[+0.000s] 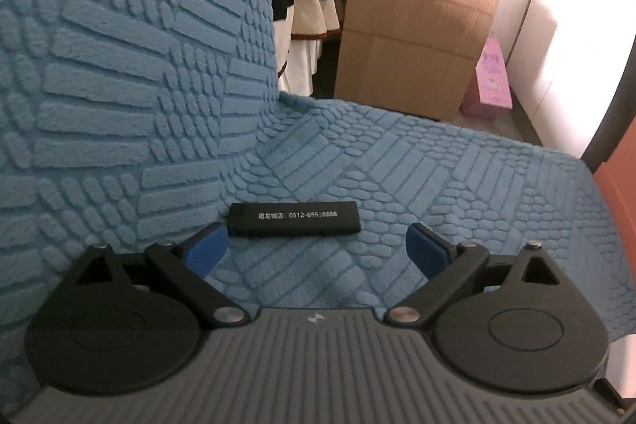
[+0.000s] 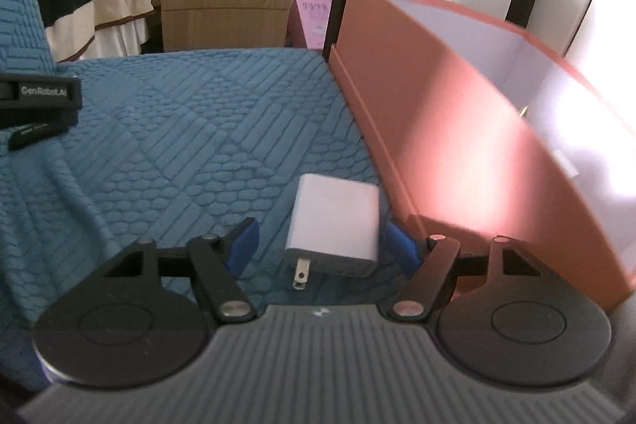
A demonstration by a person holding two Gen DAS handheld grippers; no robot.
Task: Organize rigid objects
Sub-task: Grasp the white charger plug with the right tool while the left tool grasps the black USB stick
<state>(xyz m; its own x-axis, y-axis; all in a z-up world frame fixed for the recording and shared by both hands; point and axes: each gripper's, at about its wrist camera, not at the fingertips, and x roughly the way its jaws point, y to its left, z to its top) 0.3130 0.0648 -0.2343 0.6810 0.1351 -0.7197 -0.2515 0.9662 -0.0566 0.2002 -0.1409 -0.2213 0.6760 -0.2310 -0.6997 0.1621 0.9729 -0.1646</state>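
**Q:** Risks at this moment — what is shown, and where could it go wrong?

**R:** Two scenes on a blue textured sofa cover (image 1: pixel 397 161) are shown. In the left wrist view, the left hand-held gripper (image 1: pixel 317 245) is spread wide, nothing pinched. A slim black stick (image 1: pixel 294 219) with white printed lettering is seen lying crosswise just beyond the blue fingertips (image 1: pixel 206 245), not between them.

**Q:** And the other side?

**R:** The right hand-held gripper (image 2: pixel 322 243) is also spread, and a white plug adapter (image 2: pixel 336 221) is seen lying flat between its fingers, prongs pointing back toward the camera. The far-side pad looks close to the adapter's edge; contact cannot be confirmed. An open orange box (image 2: pixel 449 130) with a pale interior stands just beside it.

**Q:** What failures are judged likely?

**R:** The cover is soft and ridged, so either object could be pressed into the fabric, or fabric could be caught with it. The adapter's smooth faces could be squeezed off-centre and twisted out. The box wall is so near that it could be struck and shoved by the outer finger. The stick, lying crosswise, could be pushed away rather than straddled.
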